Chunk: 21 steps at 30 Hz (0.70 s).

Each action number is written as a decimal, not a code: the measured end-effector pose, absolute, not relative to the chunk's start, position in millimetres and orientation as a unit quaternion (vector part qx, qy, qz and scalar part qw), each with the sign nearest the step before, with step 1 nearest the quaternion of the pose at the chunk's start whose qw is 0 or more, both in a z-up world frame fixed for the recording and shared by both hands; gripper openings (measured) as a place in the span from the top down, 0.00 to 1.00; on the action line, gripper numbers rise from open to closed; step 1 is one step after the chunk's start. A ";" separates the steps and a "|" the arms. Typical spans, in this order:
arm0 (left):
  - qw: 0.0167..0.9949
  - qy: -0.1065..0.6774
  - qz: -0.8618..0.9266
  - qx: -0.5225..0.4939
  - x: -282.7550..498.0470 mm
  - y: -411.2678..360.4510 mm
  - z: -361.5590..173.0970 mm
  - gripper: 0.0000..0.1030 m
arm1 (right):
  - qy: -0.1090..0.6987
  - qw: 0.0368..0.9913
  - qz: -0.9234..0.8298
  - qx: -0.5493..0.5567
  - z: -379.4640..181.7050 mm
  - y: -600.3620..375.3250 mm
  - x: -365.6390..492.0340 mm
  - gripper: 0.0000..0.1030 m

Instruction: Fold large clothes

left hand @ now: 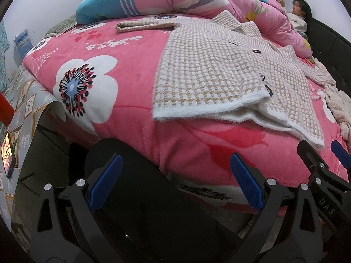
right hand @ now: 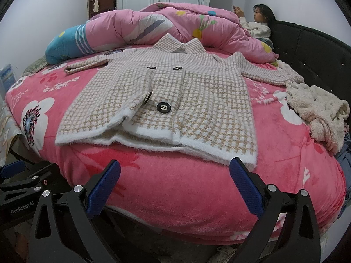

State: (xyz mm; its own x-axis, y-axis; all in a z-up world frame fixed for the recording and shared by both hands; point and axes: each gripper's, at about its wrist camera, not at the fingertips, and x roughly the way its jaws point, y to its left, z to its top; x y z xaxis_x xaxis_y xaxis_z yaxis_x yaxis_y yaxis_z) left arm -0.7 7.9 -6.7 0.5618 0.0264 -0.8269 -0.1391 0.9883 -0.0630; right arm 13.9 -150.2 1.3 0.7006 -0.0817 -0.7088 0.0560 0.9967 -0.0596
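Observation:
A beige-and-white houndstooth knit jacket point(right hand: 175, 100) with black buttons lies flat, front up, on the pink floral blanket point(right hand: 186, 186), both sleeves spread sideways and its hem toward me. It also shows in the left wrist view point(left hand: 219, 72), to the right. My left gripper point(left hand: 175, 175) is open and empty, below the bed's front edge, left of the hem. My right gripper point(right hand: 175, 182) is open and empty, just short of the hem's right half. The right gripper's fingers point(left hand: 311, 160) show at the left view's right edge.
A rolled pink duvet point(right hand: 142, 28) lies behind the jacket. A cream fleece garment point(right hand: 318, 109) is heaped at the right. A person point(right hand: 258, 24) sits against the black headboard point(right hand: 318, 48). A lit phone point(left hand: 7, 153) lies on a side surface at left.

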 end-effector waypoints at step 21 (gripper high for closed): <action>0.881 0.466 0.050 -0.059 1.0 13.5 -7.0 0.08 | 0.381 0.923 -0.037 -0.020 2.4 -150.8 15.6 0.06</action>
